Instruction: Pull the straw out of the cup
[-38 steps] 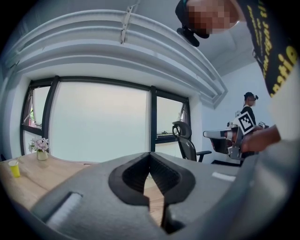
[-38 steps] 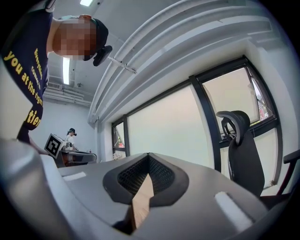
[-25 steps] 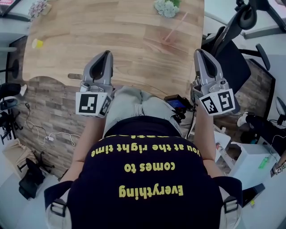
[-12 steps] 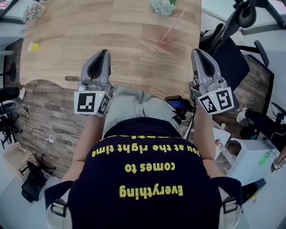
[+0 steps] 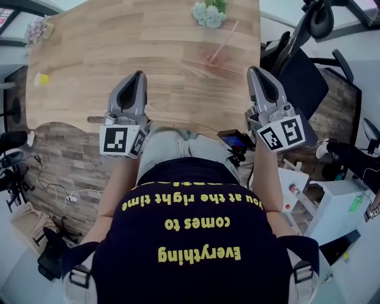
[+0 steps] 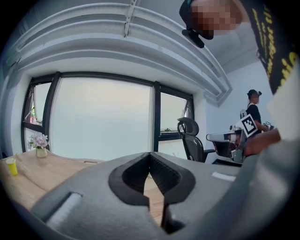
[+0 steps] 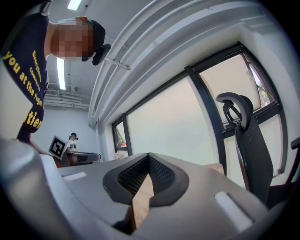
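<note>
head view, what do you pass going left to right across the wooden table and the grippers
small yellow cup → left gripper → pink straw → right gripper. The two flower bunches are left out, since each overlaps a neighbour's place in the order.

Straw (image 5: pixel 224 40) up at one o'clock on the table (image 5: pixel 119 41), its lower end too small to tell what holds it. Flowers (image 5: pixel 209 12) at twelve, clipped by the top edge (only part shows). Yellow thing (image 5: pixel 40 78) at ten, too tiny to name. The table's near edge is hidden by the person's knees (image 5: pixel 178 142).
</note>
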